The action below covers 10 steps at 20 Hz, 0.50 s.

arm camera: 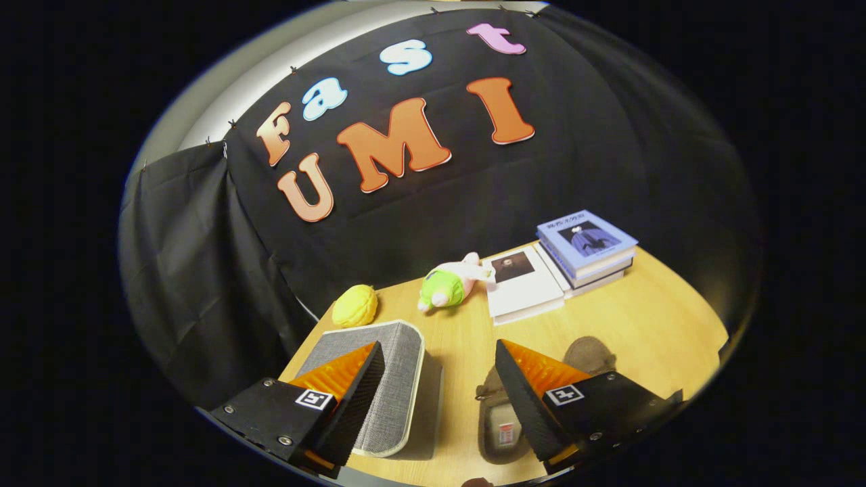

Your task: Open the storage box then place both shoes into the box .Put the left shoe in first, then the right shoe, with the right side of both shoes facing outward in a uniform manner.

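Well beyond the fingers, a yellow lemon toy point(354, 305) and a green plush toy point(448, 284) lie on the wooden worktop point(629, 318), beside stacked books point(587, 249) and a white book point(522, 283).

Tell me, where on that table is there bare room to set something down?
The open gripper hangs over bare wood between the grey fabric storage box and brown shoes. More free wooden table lies between the shoes and stacked books. The back is crowded: yellow toy, green-pink plush, white book.
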Motion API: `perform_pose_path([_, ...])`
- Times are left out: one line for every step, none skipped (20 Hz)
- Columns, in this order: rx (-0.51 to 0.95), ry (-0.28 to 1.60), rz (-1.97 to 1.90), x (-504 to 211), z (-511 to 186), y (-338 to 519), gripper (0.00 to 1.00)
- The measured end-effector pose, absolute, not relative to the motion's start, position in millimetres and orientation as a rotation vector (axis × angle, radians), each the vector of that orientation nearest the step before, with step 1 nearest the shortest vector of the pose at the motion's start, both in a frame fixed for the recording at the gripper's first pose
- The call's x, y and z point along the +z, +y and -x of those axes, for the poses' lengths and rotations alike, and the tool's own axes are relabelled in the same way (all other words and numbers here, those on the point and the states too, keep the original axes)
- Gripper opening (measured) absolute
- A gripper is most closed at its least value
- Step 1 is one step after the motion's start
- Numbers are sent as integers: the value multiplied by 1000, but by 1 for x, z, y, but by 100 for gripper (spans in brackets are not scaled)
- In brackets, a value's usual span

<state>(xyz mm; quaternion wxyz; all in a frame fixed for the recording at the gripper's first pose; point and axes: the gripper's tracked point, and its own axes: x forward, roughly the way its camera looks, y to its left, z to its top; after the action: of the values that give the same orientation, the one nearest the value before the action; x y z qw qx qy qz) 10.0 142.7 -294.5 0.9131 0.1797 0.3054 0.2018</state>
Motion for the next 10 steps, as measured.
perform_pose_path([436,652,-397,-303,-8,150,98])
perform_pose_path([453,672,-425,-311,-6,155,98])
perform_pose_path([472,693,-453,-318,-2,158,98])
perform_pose_path([482,722,-482,-327,-1,162,98])
perform_pose_path([491,748,-512,-338,0,166,98])
perform_pose_path([502,769,-548,-345,-1,171,98])
perform_pose_path([519,792,-588,-350,0,176,98])
perform_pose_path([534,812,-633,-354,1,182,98])
perform_pose_path([547,827,-685,-356,1,186,98])
perform_pose_path([560,838,-737,-358,1,190,98])
